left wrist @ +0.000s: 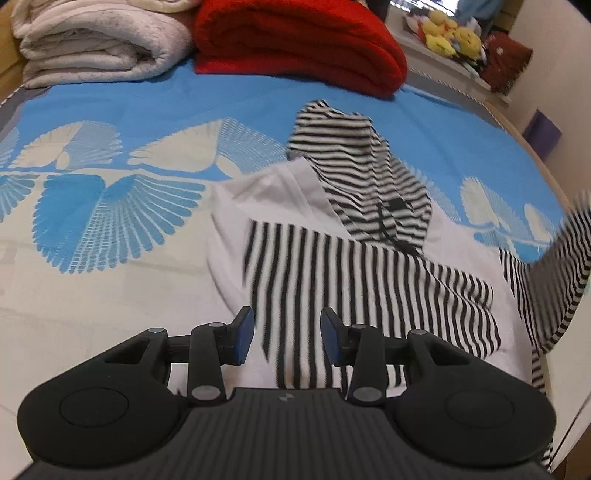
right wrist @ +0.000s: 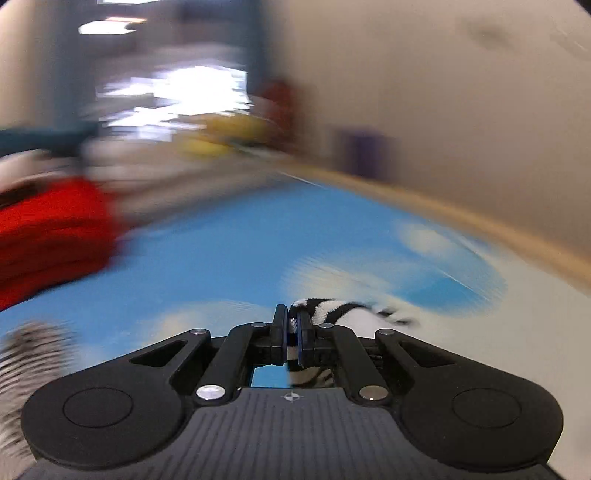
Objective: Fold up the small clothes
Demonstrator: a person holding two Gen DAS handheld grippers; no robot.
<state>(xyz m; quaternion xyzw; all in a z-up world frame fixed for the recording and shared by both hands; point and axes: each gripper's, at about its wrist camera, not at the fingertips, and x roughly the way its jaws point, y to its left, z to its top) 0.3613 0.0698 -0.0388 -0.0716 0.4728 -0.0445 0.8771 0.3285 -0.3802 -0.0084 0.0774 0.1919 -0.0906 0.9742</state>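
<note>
The left gripper [left wrist: 287, 334] hangs over the near half of a bed, its two blue-padded jaws standing partly apart with nothing pinched between them; striped cloth shows through the gap but lies below on the bedspread [left wrist: 110, 206], which is blue with pale fan-shaped patterns. The striped garment [left wrist: 354, 266], black and white with a plain white panel, lies crumpled from the centre of the left wrist view out toward three o'clock, one narrow striped part bunched up toward twelve o'clock of the heap and another length of it rising, blurred, at the three o'clock edge. At eleven o'clock of that view a folded white blanket [left wrist: 96, 40] sits at the far end of the bed, and just beside it at twelve o'clock lies a folded red blanket [left wrist: 299, 44]; at one o'clock, yellow plush toys [left wrist: 448, 33] crowd a ledge past the bed. The right gripper [right wrist: 291, 336] has its jaws closed tight on a fold of the same striped garment [right wrist: 332, 310], the cloth squeezed between the pads and spilling out toward three o'clock of them. The right wrist view is heavily smeared, so little beyond the blue bedspread [right wrist: 207, 258] and a red mass at nine o'clock can be told
</note>
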